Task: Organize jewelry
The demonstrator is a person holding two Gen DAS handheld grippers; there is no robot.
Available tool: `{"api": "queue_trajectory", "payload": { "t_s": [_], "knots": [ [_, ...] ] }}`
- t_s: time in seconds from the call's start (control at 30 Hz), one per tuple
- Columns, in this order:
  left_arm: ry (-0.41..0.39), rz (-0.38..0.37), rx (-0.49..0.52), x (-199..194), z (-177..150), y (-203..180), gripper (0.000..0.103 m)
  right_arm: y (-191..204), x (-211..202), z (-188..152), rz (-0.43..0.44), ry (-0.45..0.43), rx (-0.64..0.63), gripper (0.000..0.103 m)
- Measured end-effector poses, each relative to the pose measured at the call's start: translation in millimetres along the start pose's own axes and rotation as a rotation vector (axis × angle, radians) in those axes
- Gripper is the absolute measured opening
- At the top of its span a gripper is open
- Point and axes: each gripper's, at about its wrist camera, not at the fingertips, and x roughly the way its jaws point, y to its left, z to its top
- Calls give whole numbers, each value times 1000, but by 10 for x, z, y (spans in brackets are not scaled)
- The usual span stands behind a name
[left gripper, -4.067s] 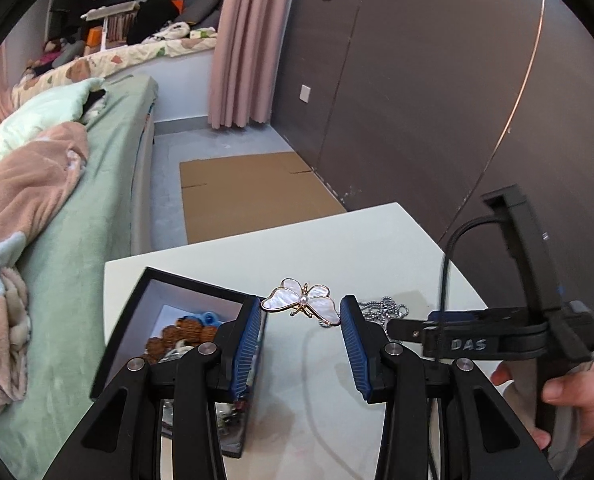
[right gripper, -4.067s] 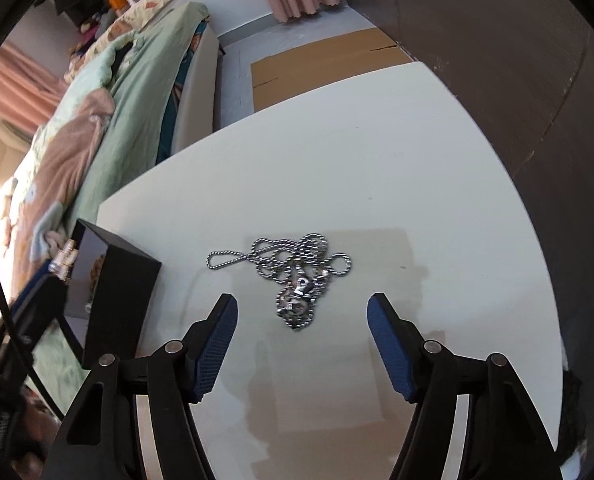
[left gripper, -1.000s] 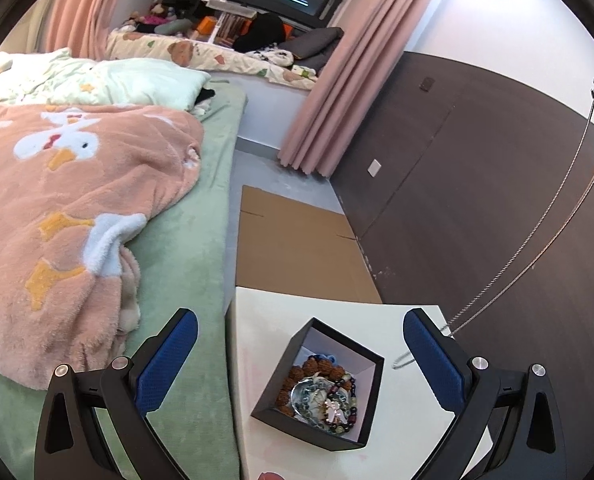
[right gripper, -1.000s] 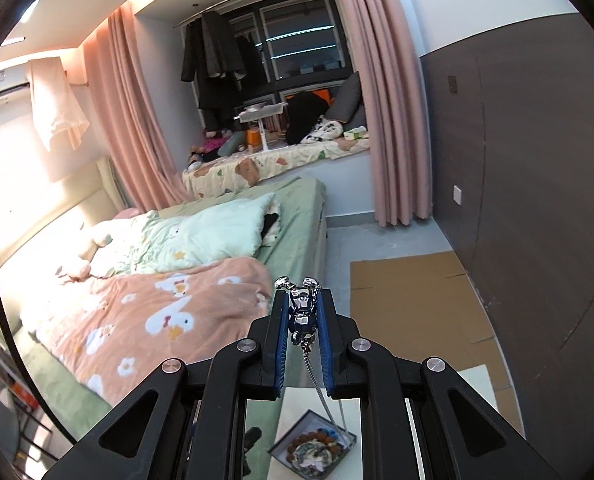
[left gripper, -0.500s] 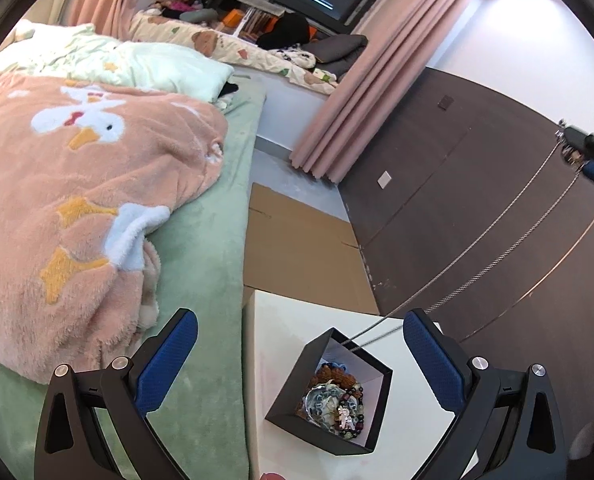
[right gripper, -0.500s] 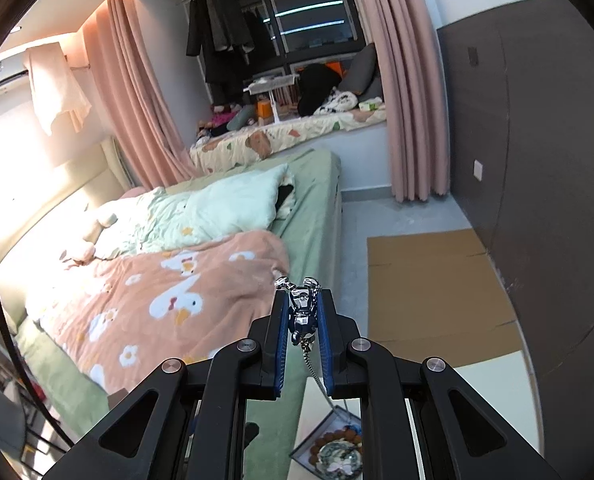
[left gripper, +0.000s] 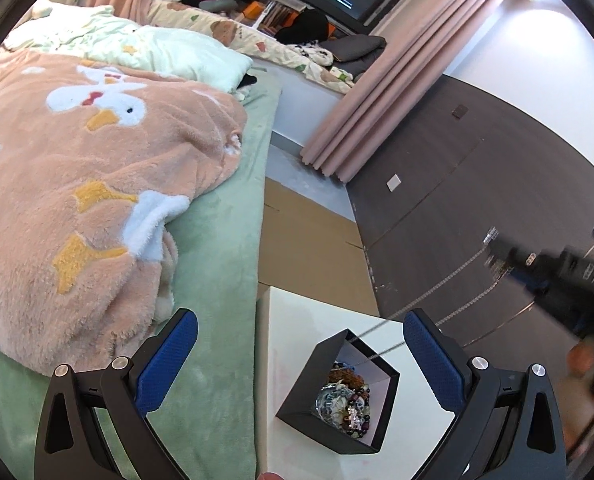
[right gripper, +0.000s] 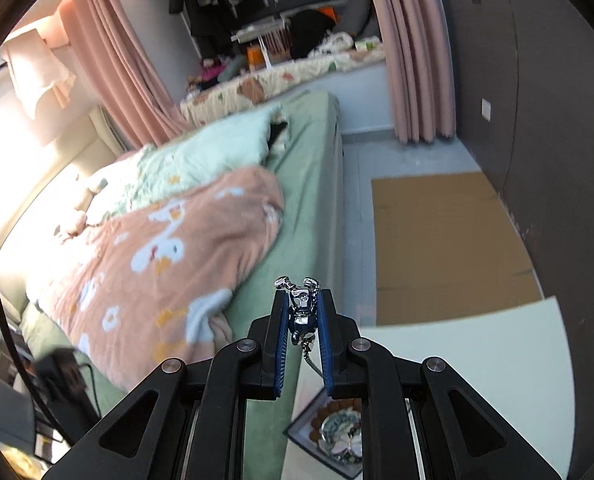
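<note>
My right gripper (right gripper: 301, 316) is held high in the air with its jaws clamped on a small silver pendant (right gripper: 301, 309), which pokes out just past the blue pads. From the pendant a fine silver chain (left gripper: 453, 280) hangs down in two strands. Seen from my left wrist, the strands run on a long slant from my right gripper (left gripper: 537, 268), blurred at the upper right, down and leftward into the black jewelry box (left gripper: 297, 392).

The box is open and sits on the white tabletop (left gripper: 281, 320) close to the edge that faces the green bed (left gripper: 217, 240). Beads and other pieces already lie heaped inside it, and the low end of the chain reaches its white lining near the far corner.

My left gripper (left gripper: 299, 354) hovers above the box with its jaws wide apart and nothing between them; the box appears between and below the two pads.

From my right wrist, the box (right gripper: 337, 432) shows only partly, below and beneath the jaws. I judge the box lies down and to the left of my right gripper, along the chain's own line, so lowering that way should let the chain coil inside. My left gripper is nearer the box.
</note>
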Motion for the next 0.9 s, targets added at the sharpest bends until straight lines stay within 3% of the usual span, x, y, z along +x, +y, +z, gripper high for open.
{"api": "queue_trajectory", "payload": {
  "t_s": [0.47,0.5,0.53,0.6,0.9],
  "knots": [
    [4,16,-34,5,7,69,102,-251,639,-504,8,200,41,17],
    [5,14,-36,6,6,68,102,-272,680,-531,9,219,43,24],
    [7,13,-36,8,5,60,102,-309,709,-558,15,234,50,39],
    [13,13,-33,4,6,35,102,-362,679,-582,25,223,65,52],
    [14,20,7,-89,-25,-168,102,-667,291,-657,60,188,134,54]
  ]
}}
